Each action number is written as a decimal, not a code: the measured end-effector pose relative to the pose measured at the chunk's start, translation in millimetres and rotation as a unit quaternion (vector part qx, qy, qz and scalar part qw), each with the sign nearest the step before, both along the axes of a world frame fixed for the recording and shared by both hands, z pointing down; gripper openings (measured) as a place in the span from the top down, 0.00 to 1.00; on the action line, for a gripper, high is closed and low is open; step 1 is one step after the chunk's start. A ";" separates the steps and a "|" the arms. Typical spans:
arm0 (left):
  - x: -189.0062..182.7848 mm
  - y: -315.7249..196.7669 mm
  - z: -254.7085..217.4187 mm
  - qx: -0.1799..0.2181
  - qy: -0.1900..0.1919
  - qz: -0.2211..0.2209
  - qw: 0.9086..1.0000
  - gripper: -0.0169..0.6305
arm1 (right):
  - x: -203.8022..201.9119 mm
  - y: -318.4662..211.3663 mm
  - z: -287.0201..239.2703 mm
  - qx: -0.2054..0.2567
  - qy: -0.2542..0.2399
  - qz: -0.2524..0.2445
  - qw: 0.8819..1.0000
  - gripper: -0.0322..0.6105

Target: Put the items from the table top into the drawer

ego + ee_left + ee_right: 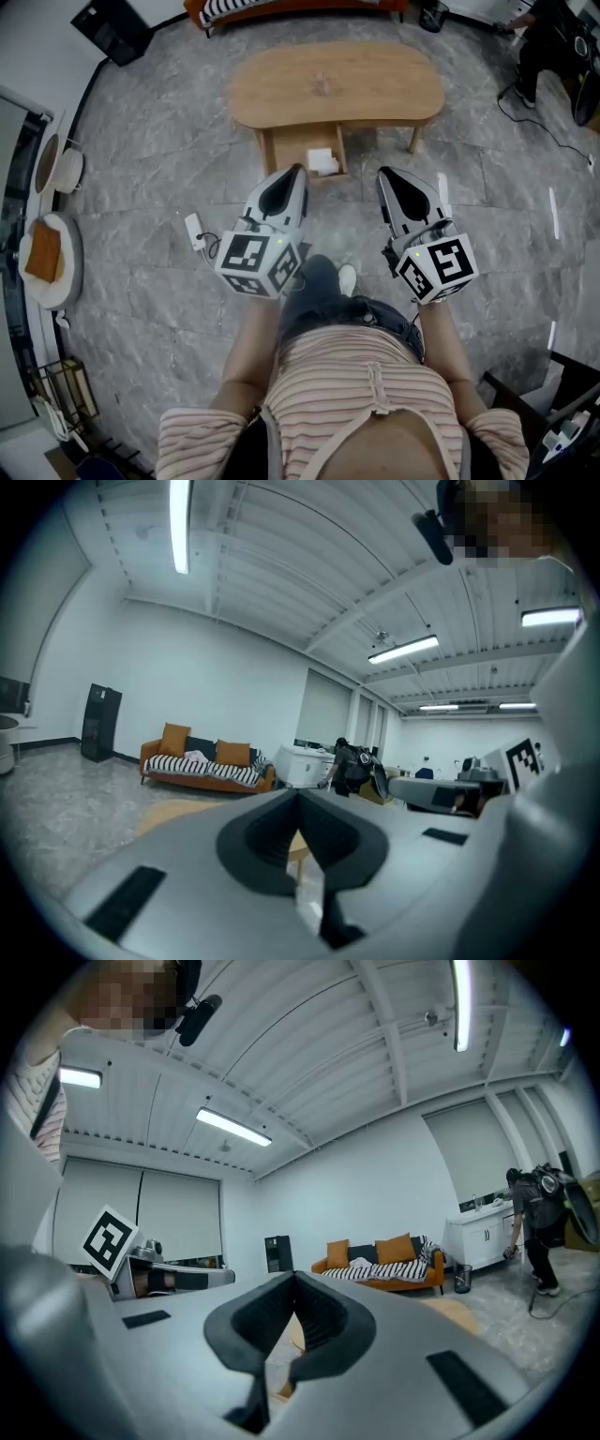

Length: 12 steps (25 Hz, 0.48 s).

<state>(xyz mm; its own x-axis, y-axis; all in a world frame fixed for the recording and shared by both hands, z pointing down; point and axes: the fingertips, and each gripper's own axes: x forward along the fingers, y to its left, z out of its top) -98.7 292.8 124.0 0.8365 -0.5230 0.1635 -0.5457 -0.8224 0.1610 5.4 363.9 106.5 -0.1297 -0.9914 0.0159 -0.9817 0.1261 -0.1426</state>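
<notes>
Table top: the oval wooden table [337, 89] looks bare; I can see no item left on it.
Drawer: the drawer [292, 155] stands pulled out under the table's near edge, with a white item [322, 160] lying inside.
Left gripper [296, 172]: jaws together, nothing between them, well short of the table.
Right gripper [384, 174]: likewise closed and empty.
Step, as I judge it: loading seems done. If the drawer is to be shut, step nearer and press its front squarely with closed tips — slowly, so the item does not slide.
</notes>
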 end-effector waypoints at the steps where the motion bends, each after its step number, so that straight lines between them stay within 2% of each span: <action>1: -0.3 -1.1 0.0 0.000 -0.001 -0.002 1.000 0.95 | 0.9 -0.1 1.3 -0.001 -0.005 -0.001 1.000 0.94; 12: 5.2 -36.6 5.0 -0.009 -0.010 -0.015 1.000 0.95 | 22.2 -27.9 4.1 -0.001 -0.037 0.006 0.999 0.94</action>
<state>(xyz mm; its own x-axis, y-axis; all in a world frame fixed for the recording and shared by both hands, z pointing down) -93.5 256.2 128.9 0.8171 -0.5440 0.1906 -0.5730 -0.8029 0.1646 27.6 336.0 110.6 -0.1187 -0.9929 0.0082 -0.9699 0.1142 -0.2149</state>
